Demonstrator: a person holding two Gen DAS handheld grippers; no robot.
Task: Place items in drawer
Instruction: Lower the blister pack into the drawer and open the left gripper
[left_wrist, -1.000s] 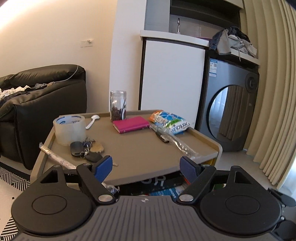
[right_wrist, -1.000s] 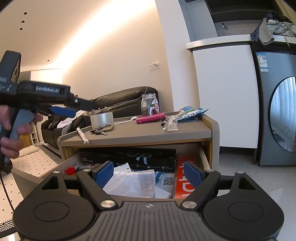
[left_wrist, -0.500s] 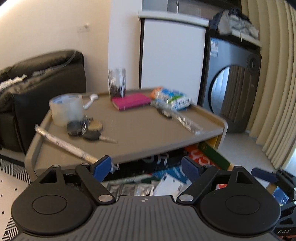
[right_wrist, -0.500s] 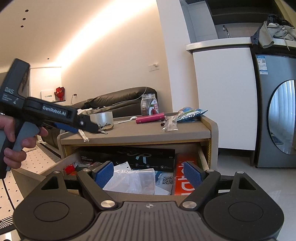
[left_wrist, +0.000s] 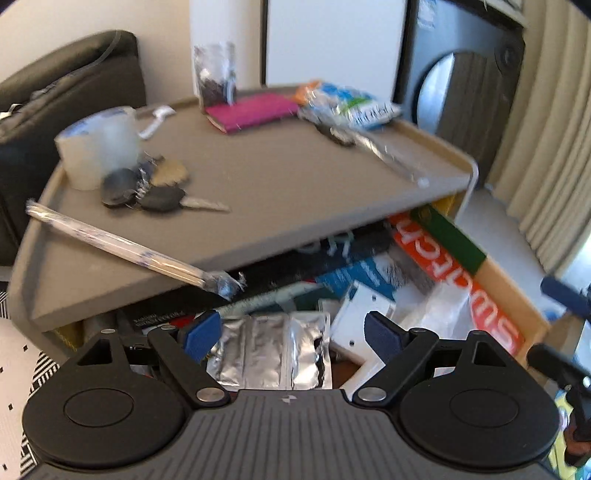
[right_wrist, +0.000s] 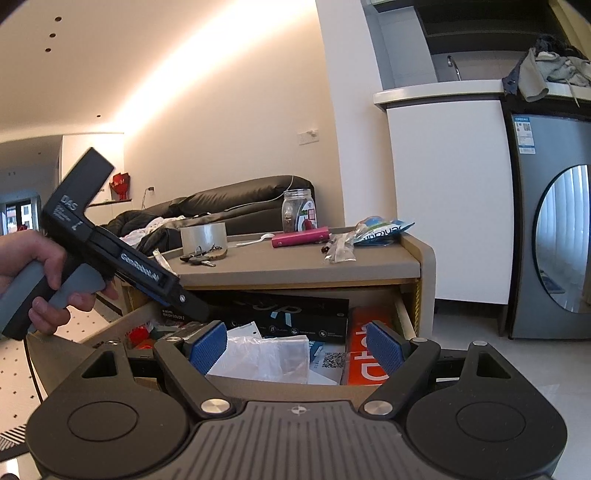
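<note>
- The left gripper (right_wrist: 192, 308) is showing "GenRobot.AI" along its body and "DAS" with an "L" near its rear, readable only in the right wrist view, where a hand (right_wrist: 33, 273) is gripping its grey handle.
- The left gripper's jaws are standing wide apart with nothing between them, hanging over the open drawer (left_wrist: 513, 291), above a silver foil pack (left_wrist: 273, 354).
- The right gripper (right_wrist: 295, 347) is also spread wide and empty, sitting at the drawer's front edge.
- An orange box (left_wrist: 461, 280) in the drawer is carrying large white letters that cannot be read whole; a black box (right_wrist: 288, 314) at the back is showing small white print too fine to read.
- A QR code (right_wrist: 334, 360) is showing on a white card in the drawer, in the right wrist view only.
- On the table (left_wrist: 288, 184) one of each is lying: a tape roll (left_wrist: 98, 147) at the left edge, a key bunch (left_wrist: 147, 188) touching it, a wrapped stick (left_wrist: 122, 243) overhanging the front edge, a jar (left_wrist: 216, 74) at the back, a pink notebook (left_wrist: 253, 110) just beside the jar, a white spoon (left_wrist: 157, 116), a snack bag (left_wrist: 347, 103) with mirrored blue lettering near the right back corner, and a clear sleeve (left_wrist: 384, 151) with a dark object inside.
- The left wrist view is blurred; the washer (right_wrist: 554, 229) label is sharper in the right wrist view yet unreadable.
</note>
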